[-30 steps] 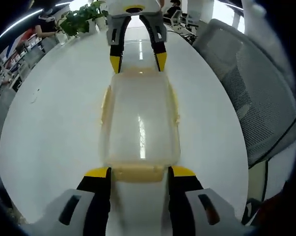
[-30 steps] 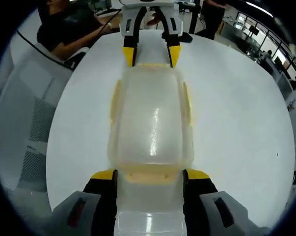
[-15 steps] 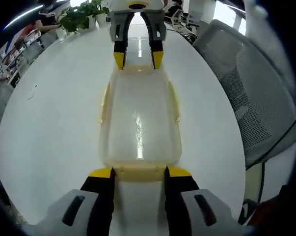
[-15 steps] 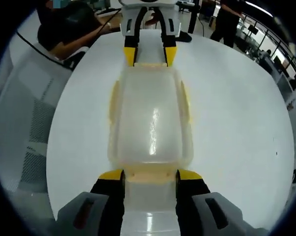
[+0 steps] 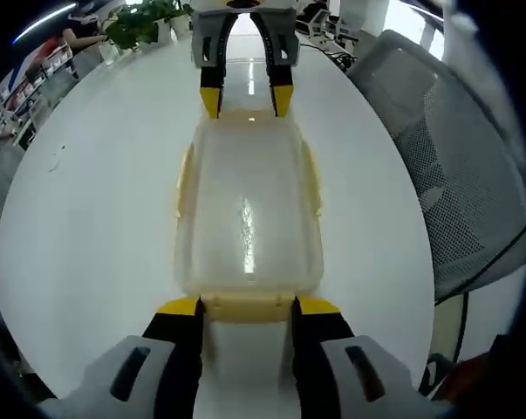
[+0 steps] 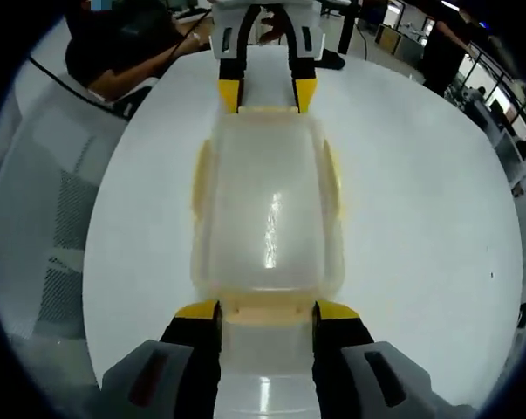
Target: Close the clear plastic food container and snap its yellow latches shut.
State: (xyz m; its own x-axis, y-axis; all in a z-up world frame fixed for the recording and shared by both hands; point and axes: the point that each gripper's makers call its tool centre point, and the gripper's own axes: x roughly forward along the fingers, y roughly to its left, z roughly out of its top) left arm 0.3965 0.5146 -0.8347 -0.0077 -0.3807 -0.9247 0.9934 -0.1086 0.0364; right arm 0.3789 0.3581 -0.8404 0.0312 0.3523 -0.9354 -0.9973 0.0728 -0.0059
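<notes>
Lid [image 5: 248,209] sits on the container; both grippers' fingers [image 5: 182,307] clench the yellow end latches [image 6: 266,311], side latches seemingly left.

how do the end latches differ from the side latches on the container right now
Each end latch sits between a pair of tongs, left tongs and right tongs; the side latches have nothing on them. End latches run along the container's short edges, side latches along the long ones. All are yellow.

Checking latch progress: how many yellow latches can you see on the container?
4: near-end latch between the left gripper, far-end latch at the right gripper, and side latches and.
</notes>
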